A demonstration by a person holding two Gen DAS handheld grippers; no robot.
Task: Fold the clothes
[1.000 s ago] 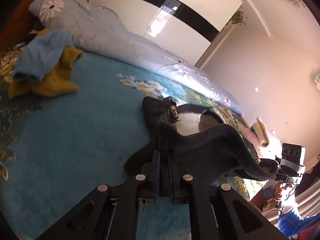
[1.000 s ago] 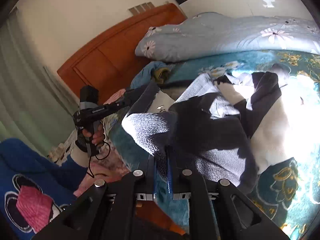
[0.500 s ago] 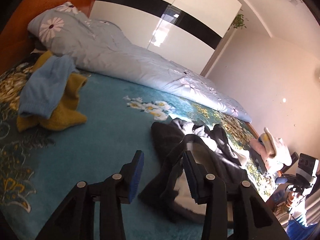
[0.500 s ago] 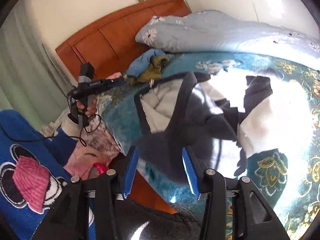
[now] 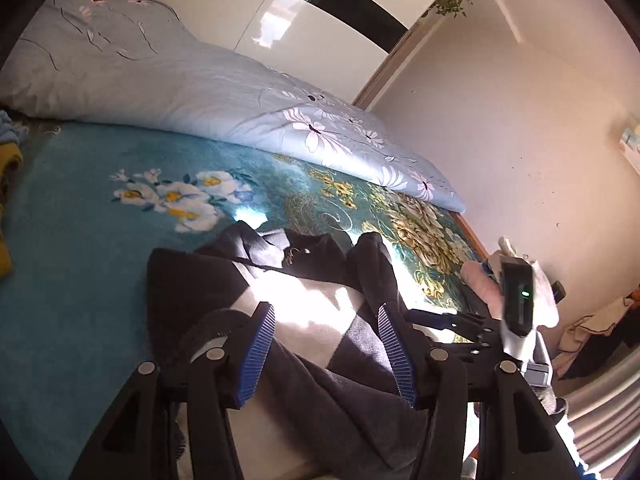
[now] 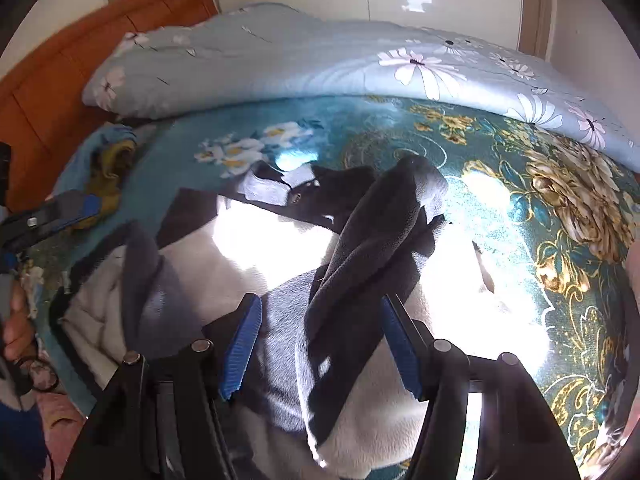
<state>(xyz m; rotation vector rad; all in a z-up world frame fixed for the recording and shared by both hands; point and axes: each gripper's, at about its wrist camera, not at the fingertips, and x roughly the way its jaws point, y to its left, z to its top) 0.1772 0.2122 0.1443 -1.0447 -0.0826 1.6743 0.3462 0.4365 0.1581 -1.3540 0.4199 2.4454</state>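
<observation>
Only the right view shows the headboard (image 6: 60, 80) (orange wood).

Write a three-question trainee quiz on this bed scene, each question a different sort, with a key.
1. True or false: the left gripper is clamped shut on the dark and white garment.
2. Multiple choice: the light blue floral duvet lies (A) on top of the garment, (B) along the far side of the teal blanket, beyond the garment, (C) on the floor.
3. Fill in: the right gripper is ____, with the garment's dark sleeve draped between its fingers.

Key: 1 false, it is open. 2 B. 3 open.
</observation>
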